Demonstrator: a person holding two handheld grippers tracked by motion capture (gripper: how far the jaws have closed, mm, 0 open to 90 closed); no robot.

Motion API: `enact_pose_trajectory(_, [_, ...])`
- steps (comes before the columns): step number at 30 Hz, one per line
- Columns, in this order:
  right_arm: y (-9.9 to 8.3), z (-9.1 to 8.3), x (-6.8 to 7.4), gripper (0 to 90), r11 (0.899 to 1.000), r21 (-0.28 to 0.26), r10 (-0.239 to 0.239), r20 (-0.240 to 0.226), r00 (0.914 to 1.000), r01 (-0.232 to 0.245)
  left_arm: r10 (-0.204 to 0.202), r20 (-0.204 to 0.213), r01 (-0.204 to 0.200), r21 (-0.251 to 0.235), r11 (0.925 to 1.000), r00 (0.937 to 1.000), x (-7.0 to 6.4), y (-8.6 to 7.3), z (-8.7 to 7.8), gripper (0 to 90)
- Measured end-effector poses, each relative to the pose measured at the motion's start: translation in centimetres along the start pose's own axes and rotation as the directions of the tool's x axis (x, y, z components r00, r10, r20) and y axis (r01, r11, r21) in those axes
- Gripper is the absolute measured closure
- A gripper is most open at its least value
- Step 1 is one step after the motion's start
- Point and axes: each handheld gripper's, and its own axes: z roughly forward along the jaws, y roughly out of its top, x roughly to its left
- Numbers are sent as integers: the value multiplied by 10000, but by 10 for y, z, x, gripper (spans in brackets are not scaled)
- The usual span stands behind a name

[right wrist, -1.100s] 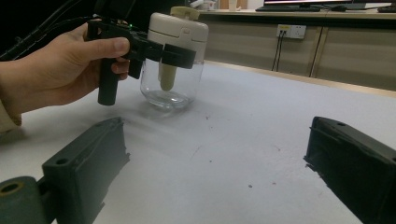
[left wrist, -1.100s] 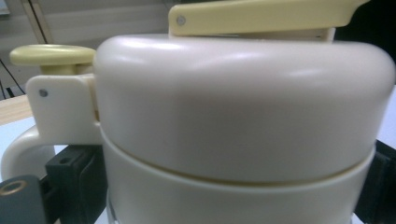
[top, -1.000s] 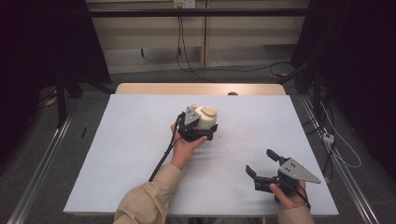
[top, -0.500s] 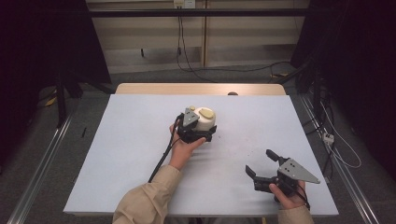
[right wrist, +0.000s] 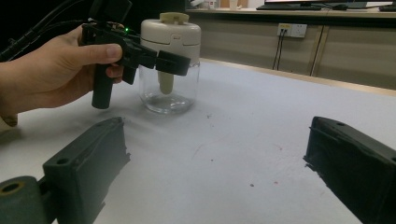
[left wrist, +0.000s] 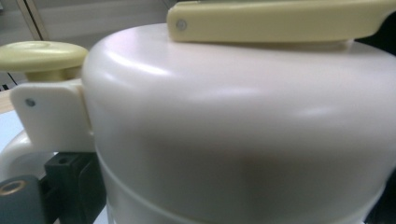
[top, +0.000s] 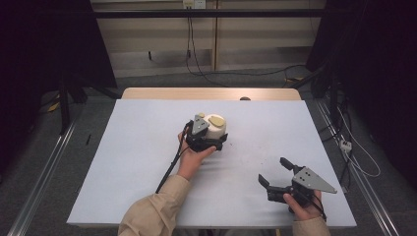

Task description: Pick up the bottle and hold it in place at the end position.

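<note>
Left claw [top: 216, 140] jaws around jar [top: 215, 127]; right claw [top: 276, 173] well apart.

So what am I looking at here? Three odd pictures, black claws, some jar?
No robot here: a person holds a hand tool with two black jaws in each hand. The high view looks down on the white table. The other two pictures come from cameras riding on the tools. The left gripper is at the cream top of a glass jar, its jaws set around it; its own camera sits right against the jar. The right gripper waits open and apart, holding nothing.
</note>
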Motion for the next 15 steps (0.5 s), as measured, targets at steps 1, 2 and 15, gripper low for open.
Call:
enact_pose_trajectory(1, [0, 0, 0, 46, 10000, 7, 2, -4, 10000, -2, 55, 0, -55, -13, 10000, 10000, 0, 0, 0, 51])
enact_pose_trajectory(2, [0, 0, 0, 46, 10000, 13, -2, 8, 10000, 2, 75, 1, -75, 7, 10000, 10000, 1, 0, -1, 51])
enact_pose_trajectory(15, [0, 0, 1, 47, 10000, 45, -17, 3, 10000, 17, -155, 113, 155, -10, 9999, 9998, 1, -5, -4, 49])
